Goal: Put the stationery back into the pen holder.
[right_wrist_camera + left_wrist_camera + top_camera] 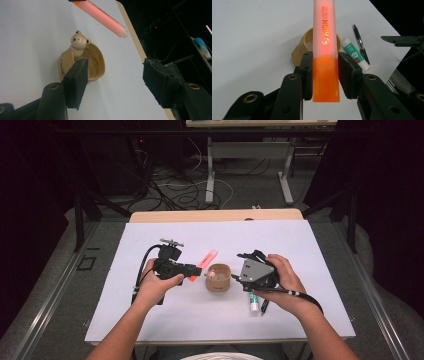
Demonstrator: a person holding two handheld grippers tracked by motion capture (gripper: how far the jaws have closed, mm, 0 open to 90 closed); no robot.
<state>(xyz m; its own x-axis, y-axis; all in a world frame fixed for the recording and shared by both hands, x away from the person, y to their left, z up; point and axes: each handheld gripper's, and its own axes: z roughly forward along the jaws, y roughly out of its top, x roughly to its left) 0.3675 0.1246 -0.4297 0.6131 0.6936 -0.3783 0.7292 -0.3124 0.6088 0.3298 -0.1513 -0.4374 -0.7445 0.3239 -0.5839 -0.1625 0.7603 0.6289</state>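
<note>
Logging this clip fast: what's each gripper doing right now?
Left gripper: shut on the orange highlighter, gripped at its cap end.
Right gripper: open, nothing between its jaws, above the wooden bear cup.

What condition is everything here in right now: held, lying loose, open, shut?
Highlighter: capped, clamped at its orange end by the left gripper, off the table.
Right gripper: jaws apart, holding nothing.
Wooden cup with a bear figure: upright on the table, untouched.
Glue stick: capped, lying flat.
Pen: lying flat beside the glue stick.
</note>
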